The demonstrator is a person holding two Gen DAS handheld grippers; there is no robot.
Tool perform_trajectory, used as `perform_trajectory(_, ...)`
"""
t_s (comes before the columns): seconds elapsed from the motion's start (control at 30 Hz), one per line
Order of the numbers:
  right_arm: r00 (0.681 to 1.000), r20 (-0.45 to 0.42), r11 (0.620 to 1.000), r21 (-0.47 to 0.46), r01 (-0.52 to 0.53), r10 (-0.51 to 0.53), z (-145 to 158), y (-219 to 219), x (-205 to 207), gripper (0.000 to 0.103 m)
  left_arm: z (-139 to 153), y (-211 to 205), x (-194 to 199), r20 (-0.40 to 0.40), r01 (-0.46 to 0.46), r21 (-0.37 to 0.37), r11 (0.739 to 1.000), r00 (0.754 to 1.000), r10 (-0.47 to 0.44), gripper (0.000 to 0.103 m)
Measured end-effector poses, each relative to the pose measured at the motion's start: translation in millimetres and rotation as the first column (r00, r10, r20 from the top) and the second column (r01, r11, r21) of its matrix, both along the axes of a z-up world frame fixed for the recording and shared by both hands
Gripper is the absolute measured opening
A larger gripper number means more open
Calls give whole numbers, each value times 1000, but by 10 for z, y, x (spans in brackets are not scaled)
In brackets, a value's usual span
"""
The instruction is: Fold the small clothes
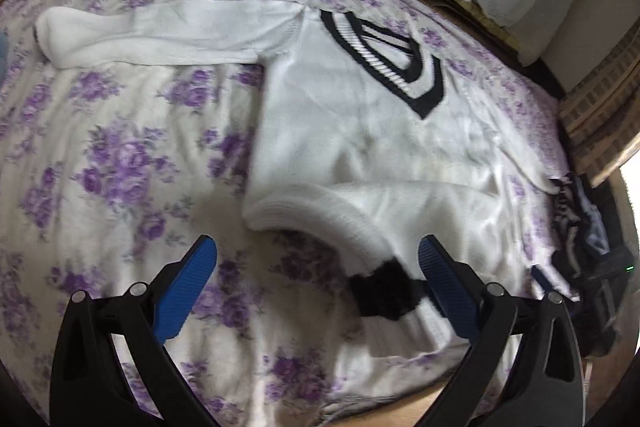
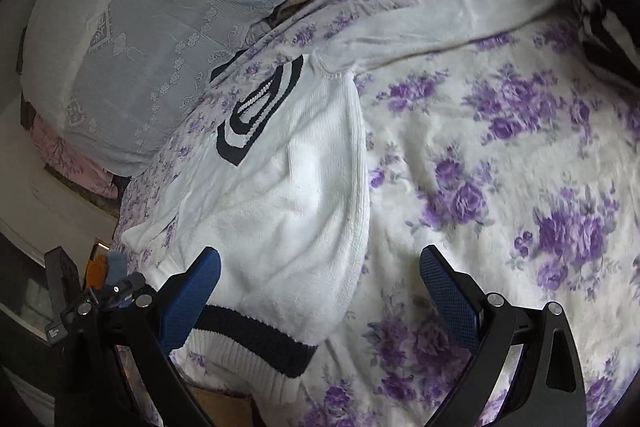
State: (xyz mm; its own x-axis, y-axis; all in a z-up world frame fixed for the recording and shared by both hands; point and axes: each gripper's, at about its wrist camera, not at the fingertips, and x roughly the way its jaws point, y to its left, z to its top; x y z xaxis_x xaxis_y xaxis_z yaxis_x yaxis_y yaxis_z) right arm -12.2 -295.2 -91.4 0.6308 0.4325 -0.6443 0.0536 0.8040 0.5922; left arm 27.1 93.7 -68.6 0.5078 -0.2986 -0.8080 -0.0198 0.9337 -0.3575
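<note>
Both pairs of jaws are standing spread wide, gripping nothing. One white sweater (image 1: 360, 131) is lying face up on a purple-flowered bedspread (image 1: 120, 155), and everything else is best placed from it. Its dark-and-white striped V-neck collar (image 1: 396, 63) is pointing toward the near hem, and one sleeve (image 1: 160, 31) is stretching flat out to the side. Just short of the sweater's ribbed hem (image 1: 320, 215), the left gripper (image 1: 316, 279) is hovering, with a dark-edged part of the knit lying between its blue fingers (image 1: 188, 295). At the sweater's other lower corner, the right gripper (image 2: 320, 291) is hanging over the navy-striped hem band (image 2: 256, 339); one finger is overlapping the white knit and the other is poised over bare bedspread (image 2: 500, 167). Beyond the collar, a pale lace-covered pillow (image 2: 160, 27) is resting at the bed's head. Beside the far sleeve, dark striped clothes (image 1: 576, 227) are lying bunched.
</note>
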Motion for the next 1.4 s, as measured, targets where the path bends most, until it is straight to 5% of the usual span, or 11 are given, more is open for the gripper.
perform_trajectory(0.27,988,-29,988,-16,-155,154,-206,434,66,85,-434,-275,237,-134,107,-74,992,984,-116,97)
perform_trajectory(0.33,986,-9,983,-74,-167,167,-207,536,73,70,-446,-333,189,-92,124,-14,992,988,-125,93)
perform_trajectory(0.4,981,-11,981,-37,-192,192,-216,506,95,14,-395,-316,136,-85,125,5,992,989,-124,58)
perform_trajectory(0.43,980,-14,981,9,-196,196,-220,431,116,12,-371,-281,137,-88,122,-18,992,989,-123,48)
perform_trajectory(0.5,981,5,981,16,-194,194,-131,318,49,11,-342,-177,104,-104,129,-94,987,985,-139,15)
perform_trajectory(0.63,964,-42,961,-88,-264,261,-77,263,-111,11,-393,-230,-129,-88,221,-24,975,971,-222,15)
perform_trajectory(0.73,951,-104,939,-161,-304,291,-268,285,-172,16,-450,-235,-224,-64,237,8,971,970,-236,18)
perform_trajectory(0.87,976,-33,960,-180,-217,214,19,18,-237,48,-144,-78,-303,-26,209,20,978,978,-209,23)
perform_trajectory(1.0,982,56,969,-180,-167,180,322,-53,34,48,262,36,-228,80,189,17,982,979,-190,52)
perform_trajectory(1.2,952,21,942,-150,-299,305,189,610,491,48,102,-372,174,8,213,49,976,977,-214,53)
perform_trajectory(1.4,934,-23,915,-192,-354,356,94,558,86,56,-95,2,-156,-49,174,21,984,984,-173,54)
